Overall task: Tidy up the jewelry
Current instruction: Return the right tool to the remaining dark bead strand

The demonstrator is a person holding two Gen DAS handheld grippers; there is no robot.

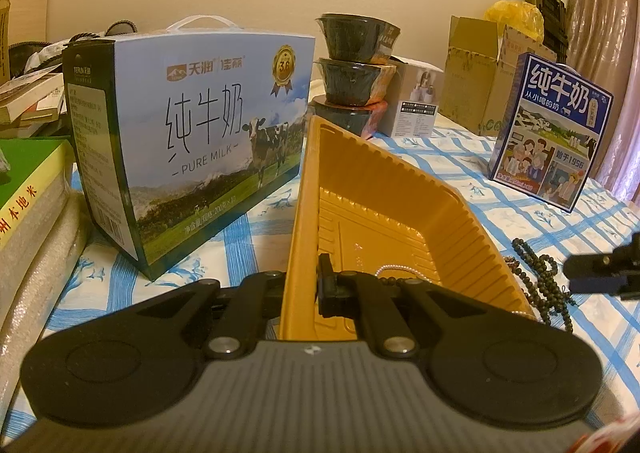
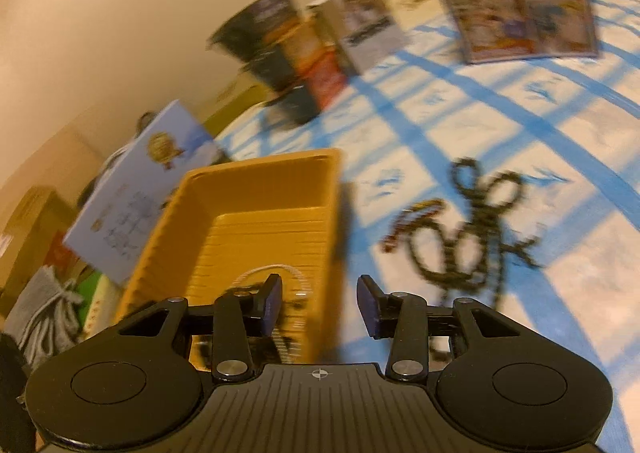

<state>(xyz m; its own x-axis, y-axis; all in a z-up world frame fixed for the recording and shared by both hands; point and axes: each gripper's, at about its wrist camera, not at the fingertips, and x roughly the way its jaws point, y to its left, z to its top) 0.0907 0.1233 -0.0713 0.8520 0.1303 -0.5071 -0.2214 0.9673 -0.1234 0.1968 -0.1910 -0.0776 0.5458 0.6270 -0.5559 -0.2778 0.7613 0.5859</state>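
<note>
Viewing left wrist:
left gripper (image 1: 303,289): fingers clamped on near left wall of yellow tray (image 1: 384,205); one finger outside the wall, one inside.
tray pose: near left side raised, tilted; rests on blue-checked tablecloth (image 1: 452,157).
pearl strand (image 1: 400,271): inside tray at near end, just beyond inner finger; partly hidden.
dark bead necklace (image 1: 540,277): on cloth just right of tray's near right rim, outside it.
right gripper (image 1: 600,273): entering from right edge, near the dark beads; finger gap not readable from here.
big milk carton (image 1: 192,133): left of tray, close to its left wall.
stacked black bowls (image 1: 354,69): behind tray's far end.
small blue milk box (image 1: 552,133): toward far right edge of table.
cardboard boxes (image 1: 476,73): far right, at the wall.

Viewing right wrist (motion-blurred):
right gripper (image 2: 320,305): fingers wide apart, nothing between them; above tray's near right rim.
yellow tray (image 2: 248,189): left-centre, left finger over its interior.
pearl strand (image 2: 272,273): pale loop on tray floor, near end.
dark bead necklace (image 2: 468,237): tangled on tablecloth (image 2: 500,101), right of tray, apart from it.
brownish bead string (image 2: 412,221): between tray and dark necklace, touching or overlapping the tangle; cannot tell which.
small blue milk box (image 2: 516,1): far side of table.
</note>
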